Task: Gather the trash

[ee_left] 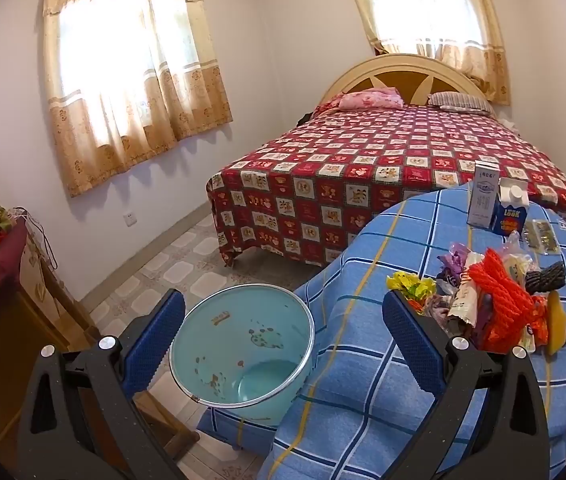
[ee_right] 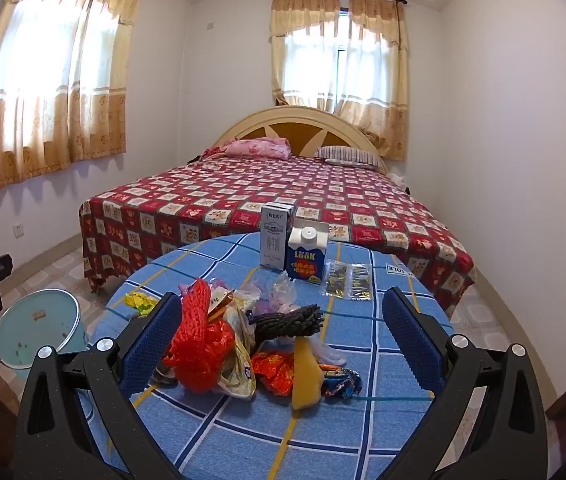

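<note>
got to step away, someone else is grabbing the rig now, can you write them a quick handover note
Left gripper: open, empty, held above the bin, which stands on the floor at the left edge of the table.
Right gripper: open, empty, over the trash pile on the table.
The pile holds a red net, wrappers, a yellow piece and a dark bundle. Behind it stand two cartons and flat packets.
Done: nothing visible; the bin looks empty apart from stains.
Left: move all the trash from the table into the bin.
</note>
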Demonstrator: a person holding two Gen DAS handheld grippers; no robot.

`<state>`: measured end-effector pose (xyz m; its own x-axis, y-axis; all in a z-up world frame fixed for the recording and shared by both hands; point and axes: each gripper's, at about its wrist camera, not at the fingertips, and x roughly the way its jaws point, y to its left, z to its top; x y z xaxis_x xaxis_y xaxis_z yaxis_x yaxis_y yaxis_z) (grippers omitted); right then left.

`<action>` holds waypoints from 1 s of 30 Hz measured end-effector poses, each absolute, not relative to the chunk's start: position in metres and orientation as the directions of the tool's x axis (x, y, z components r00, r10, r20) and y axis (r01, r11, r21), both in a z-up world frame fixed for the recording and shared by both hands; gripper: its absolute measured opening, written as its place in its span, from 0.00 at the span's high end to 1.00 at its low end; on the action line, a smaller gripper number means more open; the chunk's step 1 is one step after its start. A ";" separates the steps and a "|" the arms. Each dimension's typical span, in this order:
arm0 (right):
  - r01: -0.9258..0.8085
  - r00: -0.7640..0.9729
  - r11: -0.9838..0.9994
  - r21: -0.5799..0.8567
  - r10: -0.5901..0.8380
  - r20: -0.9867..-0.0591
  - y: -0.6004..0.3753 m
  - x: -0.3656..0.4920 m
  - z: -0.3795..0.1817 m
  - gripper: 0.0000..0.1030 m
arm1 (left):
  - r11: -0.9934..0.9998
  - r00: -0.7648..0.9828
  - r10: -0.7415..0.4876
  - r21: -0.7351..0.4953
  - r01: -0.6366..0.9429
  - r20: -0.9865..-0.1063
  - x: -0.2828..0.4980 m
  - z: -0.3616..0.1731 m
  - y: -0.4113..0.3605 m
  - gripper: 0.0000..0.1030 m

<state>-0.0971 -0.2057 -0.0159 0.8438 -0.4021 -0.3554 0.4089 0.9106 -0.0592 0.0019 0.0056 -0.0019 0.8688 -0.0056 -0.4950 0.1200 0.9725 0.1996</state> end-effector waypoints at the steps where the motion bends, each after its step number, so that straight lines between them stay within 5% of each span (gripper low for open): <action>1: 0.410 0.844 0.910 -0.059 -0.403 -0.355 -0.206 -0.097 -0.016 0.05 | 0.973 0.868 -0.006 0.198 0.120 -0.496 0.001 -0.002 0.001 0.06; 30: 0.410 0.843 0.910 -0.058 -0.402 -0.358 -0.208 -0.098 -0.014 0.05 | 0.973 0.869 -0.005 0.197 0.117 -0.495 0.000 -0.002 0.001 0.06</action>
